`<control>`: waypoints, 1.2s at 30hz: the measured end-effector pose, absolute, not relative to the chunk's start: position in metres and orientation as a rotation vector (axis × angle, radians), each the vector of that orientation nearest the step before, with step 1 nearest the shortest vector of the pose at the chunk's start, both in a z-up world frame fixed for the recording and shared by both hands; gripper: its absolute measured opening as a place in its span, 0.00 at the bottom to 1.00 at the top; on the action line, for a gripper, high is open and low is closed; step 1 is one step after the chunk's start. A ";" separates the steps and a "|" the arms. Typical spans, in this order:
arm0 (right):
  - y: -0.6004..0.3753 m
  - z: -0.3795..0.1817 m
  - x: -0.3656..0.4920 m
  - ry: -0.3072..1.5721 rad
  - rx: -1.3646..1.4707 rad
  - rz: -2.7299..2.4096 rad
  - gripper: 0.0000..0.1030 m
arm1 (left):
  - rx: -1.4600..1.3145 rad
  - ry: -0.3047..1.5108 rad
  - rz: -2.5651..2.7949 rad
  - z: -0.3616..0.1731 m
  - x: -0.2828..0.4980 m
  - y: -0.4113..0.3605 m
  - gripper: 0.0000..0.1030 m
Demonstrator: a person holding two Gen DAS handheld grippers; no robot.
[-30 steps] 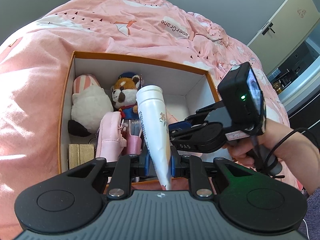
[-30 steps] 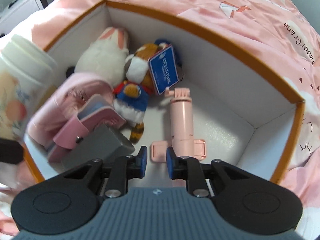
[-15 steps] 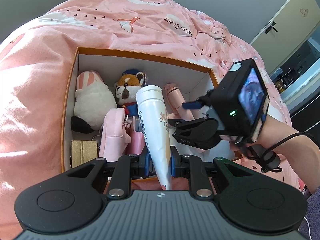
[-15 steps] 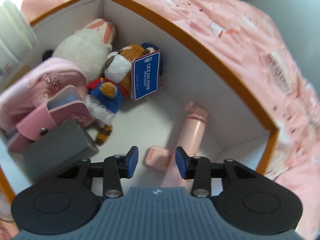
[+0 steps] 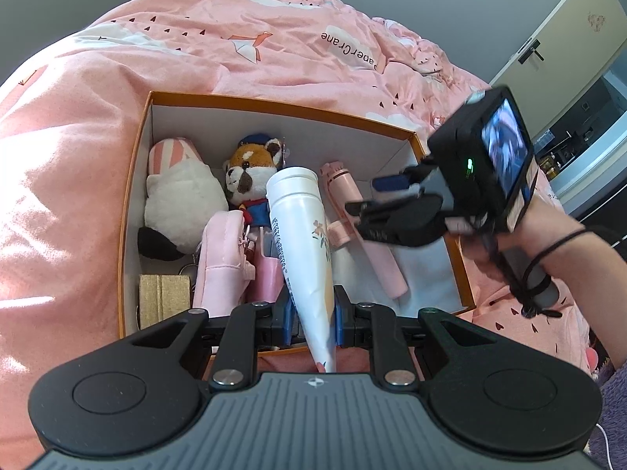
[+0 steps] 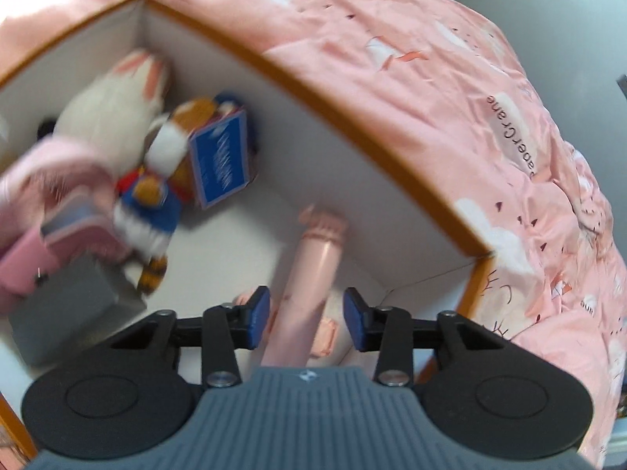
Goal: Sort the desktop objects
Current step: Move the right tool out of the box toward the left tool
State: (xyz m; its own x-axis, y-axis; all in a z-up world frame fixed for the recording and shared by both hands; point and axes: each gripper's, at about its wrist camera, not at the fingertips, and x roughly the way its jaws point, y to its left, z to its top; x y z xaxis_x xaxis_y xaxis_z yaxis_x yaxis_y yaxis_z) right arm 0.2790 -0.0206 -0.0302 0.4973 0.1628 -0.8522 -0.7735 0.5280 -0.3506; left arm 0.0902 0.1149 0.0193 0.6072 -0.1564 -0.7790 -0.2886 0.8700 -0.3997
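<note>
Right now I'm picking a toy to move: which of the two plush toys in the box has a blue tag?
The red panda plush, brown-faced in blue clothes; the blue tag lies against it. The white plush shows none.

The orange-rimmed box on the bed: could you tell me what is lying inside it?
Inside the box: a white plush, red panda toy, pink pouch, gold box and pink selfie stick. The held white tube hides what lies beneath it.

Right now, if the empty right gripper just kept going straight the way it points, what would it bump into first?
Probably the pink selfie stick lying in the orange box: the open right gripper points along it, its jaws on either side. Depth is hard to judge in the blur.
</note>
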 end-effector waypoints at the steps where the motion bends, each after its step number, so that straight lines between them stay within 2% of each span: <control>1: -0.020 -0.028 0.282 0.870 -0.814 0.651 0.40 | -0.528 0.925 0.079 0.020 0.090 0.114 0.21; 5: -0.012 -0.032 0.285 0.894 -0.795 0.698 0.39 | -0.521 0.924 0.071 0.020 0.091 0.112 0.21; 9: -0.011 -0.041 0.287 0.885 -0.848 0.676 0.32 | -0.515 0.921 0.066 0.021 0.093 0.111 0.21; 13: -0.014 -0.046 0.297 0.884 -0.860 0.642 0.33 | -0.504 0.922 0.058 0.021 0.097 0.109 0.21; 16: -0.019 -0.047 0.297 0.882 -0.880 0.624 0.28 | -0.493 0.931 0.051 0.020 0.101 0.106 0.21; 21: -0.018 -0.047 0.292 0.862 -0.911 0.597 0.27 | -0.465 0.940 0.016 0.018 0.106 0.099 0.21; 28: -0.047 0.000 0.283 0.872 -0.649 0.682 0.28 | -0.457 0.934 -0.016 0.014 0.121 0.087 0.21; 32: -0.074 0.023 0.273 0.885 -0.505 0.737 0.27 | -0.569 0.961 -0.010 0.006 0.132 0.095 0.21; 36: -0.098 0.028 0.242 0.865 -0.479 0.829 0.28 | -0.652 0.958 0.025 0.004 0.135 0.105 0.21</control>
